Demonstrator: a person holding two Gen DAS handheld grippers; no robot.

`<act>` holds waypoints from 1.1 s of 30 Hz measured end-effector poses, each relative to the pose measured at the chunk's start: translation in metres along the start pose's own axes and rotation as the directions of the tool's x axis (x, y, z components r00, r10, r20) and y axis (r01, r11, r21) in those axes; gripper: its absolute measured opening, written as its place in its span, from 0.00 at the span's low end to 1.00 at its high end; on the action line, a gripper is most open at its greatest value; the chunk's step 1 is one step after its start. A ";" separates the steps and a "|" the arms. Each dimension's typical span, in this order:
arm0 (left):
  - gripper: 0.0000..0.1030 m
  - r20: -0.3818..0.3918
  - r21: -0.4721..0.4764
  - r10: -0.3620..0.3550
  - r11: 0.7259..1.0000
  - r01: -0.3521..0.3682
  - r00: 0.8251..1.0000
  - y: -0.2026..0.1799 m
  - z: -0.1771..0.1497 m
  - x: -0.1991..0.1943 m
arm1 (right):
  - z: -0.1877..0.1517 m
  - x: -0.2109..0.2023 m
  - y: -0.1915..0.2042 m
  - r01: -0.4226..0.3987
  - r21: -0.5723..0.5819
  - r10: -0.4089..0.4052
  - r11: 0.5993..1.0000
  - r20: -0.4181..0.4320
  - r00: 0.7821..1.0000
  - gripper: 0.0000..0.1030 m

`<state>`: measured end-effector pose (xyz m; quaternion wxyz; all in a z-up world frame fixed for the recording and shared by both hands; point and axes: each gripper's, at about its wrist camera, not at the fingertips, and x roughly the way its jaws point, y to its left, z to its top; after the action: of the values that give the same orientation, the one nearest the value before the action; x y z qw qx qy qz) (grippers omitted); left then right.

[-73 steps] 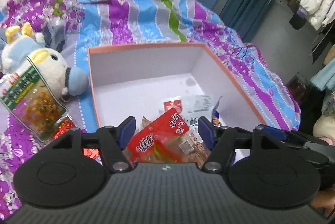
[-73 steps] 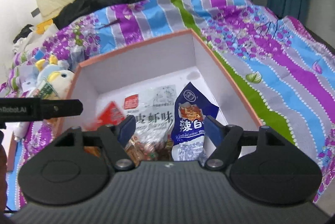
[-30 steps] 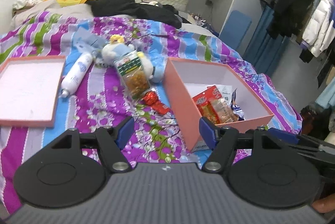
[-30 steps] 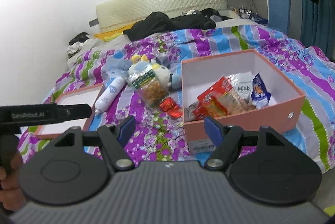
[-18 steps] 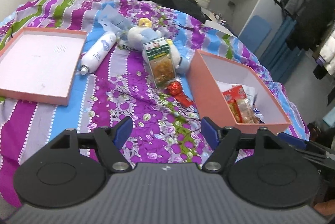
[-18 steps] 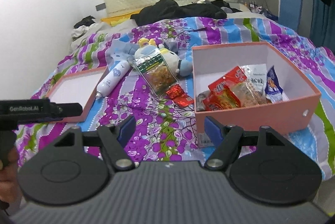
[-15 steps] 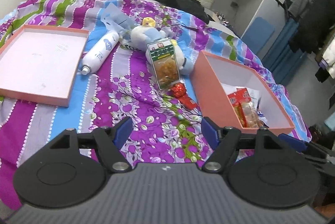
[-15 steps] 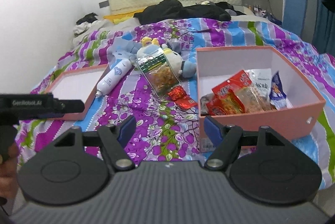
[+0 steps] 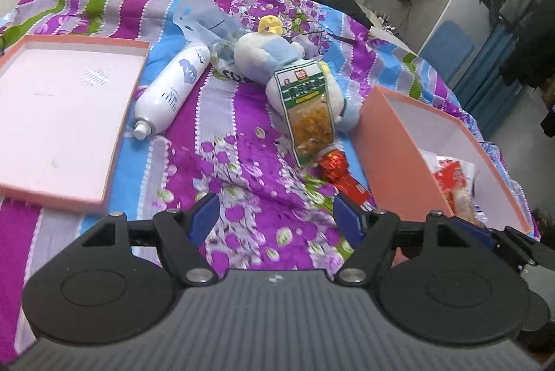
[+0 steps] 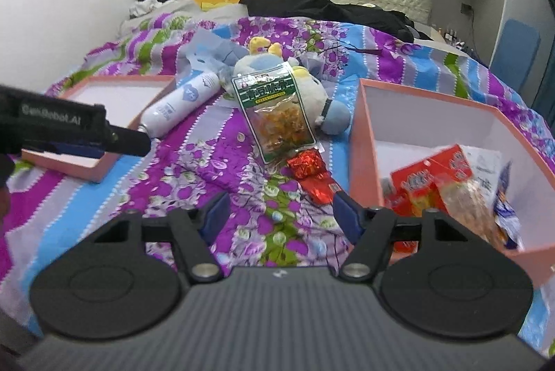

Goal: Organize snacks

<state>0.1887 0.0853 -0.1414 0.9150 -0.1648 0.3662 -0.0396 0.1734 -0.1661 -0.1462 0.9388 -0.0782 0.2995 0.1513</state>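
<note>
A pink box [image 9: 392, 145] [image 10: 364, 142] stands on the bed at the right and holds several snack packets [image 10: 433, 180]. A green-labelled clear snack bag [image 9: 307, 114] [image 10: 274, 114] leans on a plush toy. A red foil snack [image 9: 341, 171] [image 10: 312, 173] lies on the cover just in front of it, beside the box. My left gripper [image 9: 277, 214] is open and empty above the cover, short of the red snack. My right gripper [image 10: 279, 211] is open and empty, also short of it.
The box's pink lid [image 9: 52, 114] [image 10: 114, 93] lies upturned at the left. A white spray bottle [image 9: 173, 86] [image 10: 180, 100] lies beside it. A blue and white plush toy [image 9: 274, 55] [image 10: 312, 93] and a crumpled blue bag [image 9: 204, 20] lie behind.
Both grippers have pulled back out of the box and swung left toward the loose snacks on the cover. Both stay open and empty.
</note>
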 end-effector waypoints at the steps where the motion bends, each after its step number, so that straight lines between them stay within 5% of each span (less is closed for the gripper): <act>1: 0.74 0.002 0.003 -0.001 1.000 0.001 1.000 0.002 0.004 0.008 | 0.002 0.010 0.001 0.009 -0.004 -0.009 1.000 -0.004 1.000 0.59; 18: 0.74 -0.069 -0.090 -0.196 0.978 0.190 0.978 0.023 0.073 0.167 | 0.013 0.164 0.005 0.094 -0.052 -0.099 0.994 -0.100 0.990 0.58; 22: 0.73 -0.104 -0.123 -0.232 0.968 0.219 0.967 0.025 0.075 0.204 | 0.014 0.182 0.007 0.124 -0.098 -0.134 0.987 -0.096 0.986 0.69; 29: 0.59 -0.166 -0.107 -0.319 0.947 0.304 0.933 0.020 0.074 0.249 | 0.012 0.204 0.002 0.148 -0.091 -0.158 0.985 -0.122 0.980 0.68; 33: 0.41 -0.186 -0.076 -0.326 0.945 0.318 0.927 0.010 0.069 0.258 | 0.012 0.204 -0.002 0.134 -0.073 -0.142 0.988 -0.122 0.982 0.60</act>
<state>0.4237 0.0639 -0.2677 0.8516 -0.2384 0.4233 -0.1970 0.3387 -0.1163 -0.2556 0.9231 -0.1383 0.3473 0.0902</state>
